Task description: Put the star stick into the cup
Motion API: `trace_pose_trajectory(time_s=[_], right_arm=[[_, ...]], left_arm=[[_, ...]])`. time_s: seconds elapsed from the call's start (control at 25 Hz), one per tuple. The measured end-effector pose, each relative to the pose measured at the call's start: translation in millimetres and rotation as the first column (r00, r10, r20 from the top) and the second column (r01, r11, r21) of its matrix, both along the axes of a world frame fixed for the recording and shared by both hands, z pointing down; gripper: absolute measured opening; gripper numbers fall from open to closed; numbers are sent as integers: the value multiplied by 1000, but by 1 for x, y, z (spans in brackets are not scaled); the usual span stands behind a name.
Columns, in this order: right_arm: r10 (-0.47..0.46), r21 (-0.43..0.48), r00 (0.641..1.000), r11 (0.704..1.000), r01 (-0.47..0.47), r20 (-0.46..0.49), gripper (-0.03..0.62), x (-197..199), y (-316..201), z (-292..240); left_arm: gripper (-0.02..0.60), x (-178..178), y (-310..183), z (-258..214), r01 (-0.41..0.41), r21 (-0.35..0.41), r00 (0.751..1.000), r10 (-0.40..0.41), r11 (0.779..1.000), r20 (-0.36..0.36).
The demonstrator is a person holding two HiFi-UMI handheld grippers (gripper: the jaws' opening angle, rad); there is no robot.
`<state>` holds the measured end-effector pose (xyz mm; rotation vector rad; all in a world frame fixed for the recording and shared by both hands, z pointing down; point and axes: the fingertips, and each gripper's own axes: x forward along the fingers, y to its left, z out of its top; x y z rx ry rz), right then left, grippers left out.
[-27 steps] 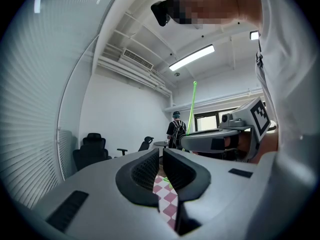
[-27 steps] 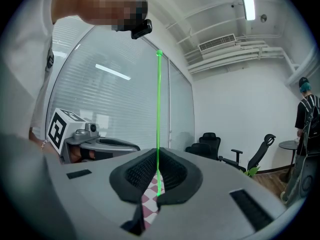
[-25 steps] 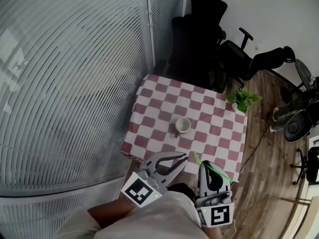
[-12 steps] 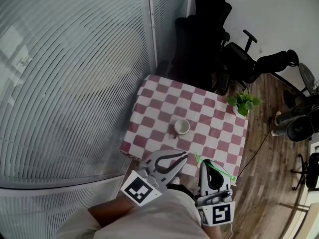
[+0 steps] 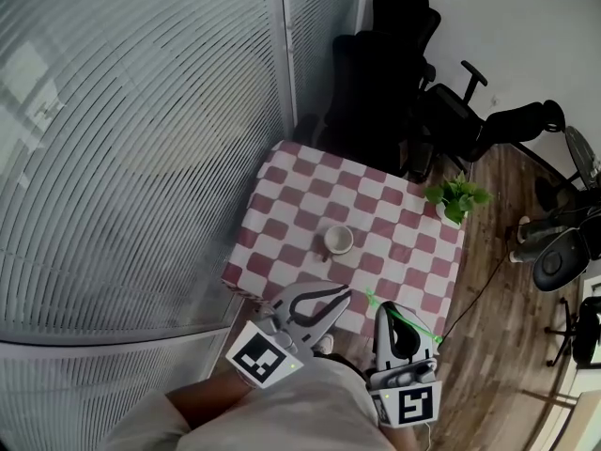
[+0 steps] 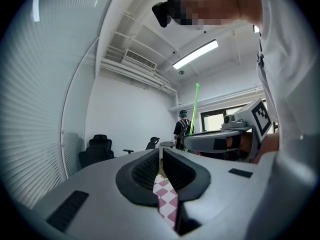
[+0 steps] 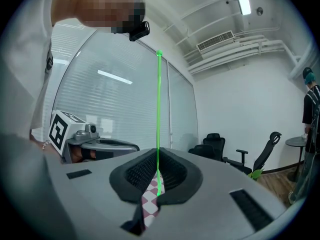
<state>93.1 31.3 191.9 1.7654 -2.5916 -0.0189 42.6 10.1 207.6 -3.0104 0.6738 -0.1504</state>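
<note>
A small white cup (image 5: 338, 240) stands near the middle of the table (image 5: 282, 195), which has a red-and-white checked cloth. Both grippers hover over the table's near edge, short of the cup. My right gripper (image 5: 387, 306) (image 7: 157, 165) is shut on the thin green star stick (image 5: 406, 320) (image 7: 159, 114). The stick rises straight up from the pads in the right gripper view and also shows in the left gripper view as a green stick (image 6: 195, 114). My left gripper (image 5: 345, 294) (image 6: 161, 157) is to the right gripper's left, jaws together and holding nothing.
A potted plant (image 5: 457, 198) sits at the table's far right corner. Black office chairs (image 5: 394, 73) crowd behind the table. A glass wall with blinds (image 5: 141, 158) runs along the left. Dark equipment (image 5: 554, 256) stands on the wooden floor at right. A person (image 6: 183, 128) stands far off.
Nothing of note has moved: both grippers keep their place and grip, and only the head view has drifted slightly.
</note>
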Motion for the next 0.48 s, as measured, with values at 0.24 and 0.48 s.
trace_pose_trajectory(time_s=[0.24,0.48], right_arm=[[3,-18,1000,1000,-2,23,34,1,-6,7],[2,-32,999,999,0,39,34,0,-14,10]], left_arm=[[48,1,-5,7,12,-7,1000,-12,1000,9],[48,0,-13,13,27,-12,999,-26,1000,29]])
